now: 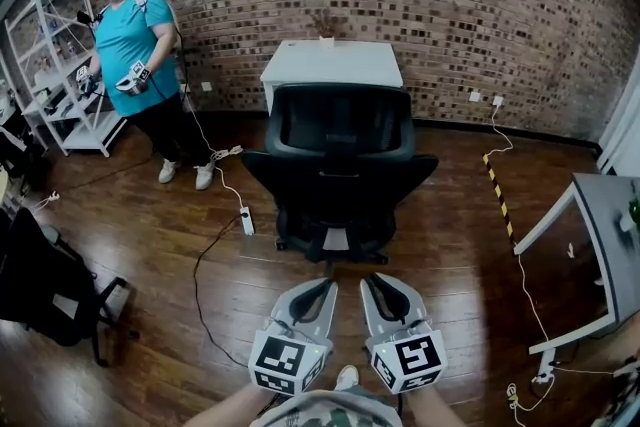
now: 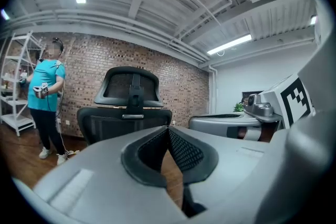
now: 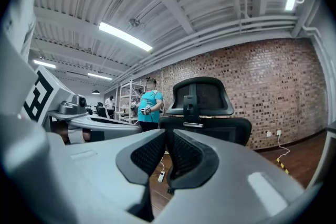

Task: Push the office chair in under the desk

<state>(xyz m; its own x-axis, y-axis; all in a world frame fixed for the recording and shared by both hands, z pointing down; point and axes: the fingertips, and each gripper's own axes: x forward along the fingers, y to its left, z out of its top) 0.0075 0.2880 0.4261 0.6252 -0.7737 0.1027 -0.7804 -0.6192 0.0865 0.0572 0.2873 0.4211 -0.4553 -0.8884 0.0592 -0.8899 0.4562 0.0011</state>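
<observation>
A black office chair [image 1: 338, 165] stands on the wooden floor with its back toward me. Behind it, a white desk [image 1: 332, 63] stands against the brick wall, and the chair's seat sits in front of the desk's near edge. My left gripper [image 1: 325, 287] and right gripper [image 1: 372, 282] are held side by side low in the head view, short of the chair's base and not touching it. Both are shut with nothing between the jaws. The chair's backrest [image 2: 126, 107] rises beyond my left gripper [image 2: 168, 128]. The same backrest [image 3: 205, 107] shows past my right gripper [image 3: 167, 131].
A person in a teal shirt [image 1: 135, 55] stands at the far left beside a white shelf unit [image 1: 50, 65]. A power strip with its cable [image 1: 246, 220] lies left of the chair. A black bag [image 1: 45, 285] sits at the left, a grey desk [image 1: 610, 235] at the right.
</observation>
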